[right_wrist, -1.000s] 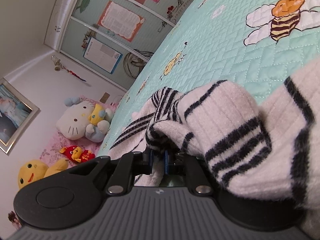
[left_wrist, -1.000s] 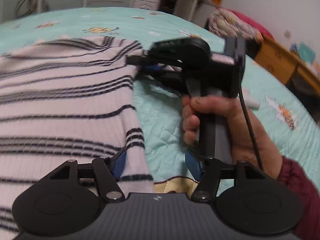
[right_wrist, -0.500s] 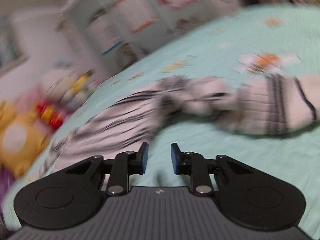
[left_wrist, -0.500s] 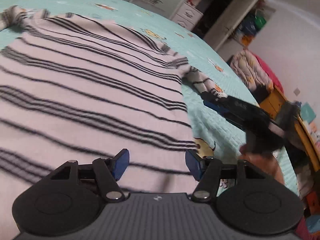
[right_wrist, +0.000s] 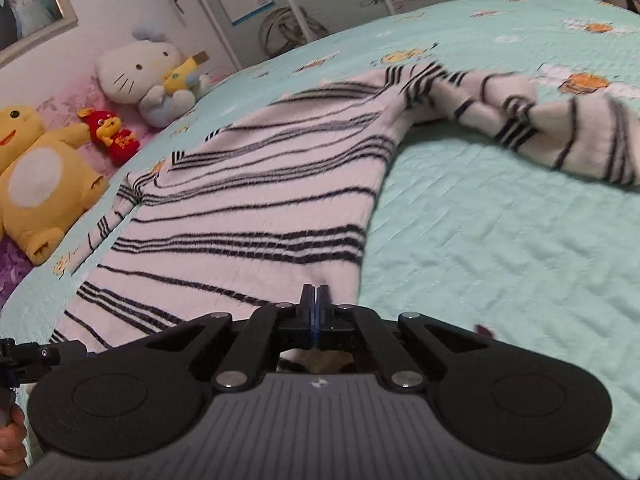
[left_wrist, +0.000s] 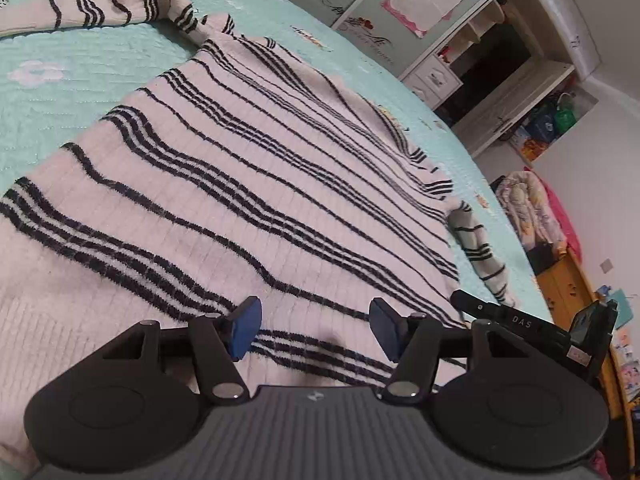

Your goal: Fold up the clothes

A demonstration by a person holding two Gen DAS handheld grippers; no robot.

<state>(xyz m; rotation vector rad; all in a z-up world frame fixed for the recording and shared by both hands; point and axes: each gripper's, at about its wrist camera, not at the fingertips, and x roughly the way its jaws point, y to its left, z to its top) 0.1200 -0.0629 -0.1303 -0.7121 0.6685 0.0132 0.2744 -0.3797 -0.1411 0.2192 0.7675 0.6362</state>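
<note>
A white sweater with black stripes lies spread flat on the turquoise bed cover. One sleeve stretches out at the far left, the other sleeve lies along the right edge. My left gripper hovers open over the sweater's near hem, nothing between its blue pads. In the right wrist view the sweater fills the middle and a sleeve lies bunched to the right. My right gripper is closing fully: pads meet above the sweater's near corner, no cloth seen between them.
Plush toys line the bed's far left: a white cat, a yellow one, a small red one. A white wardrobe, a heap of bedding and a wooden cabinet stand beyond the bed.
My right gripper has let go of the sleeve, which now lies on the bed, drawn back to the sweater's near corner and shut. My left gripper swung across over the sweater, still open.
</note>
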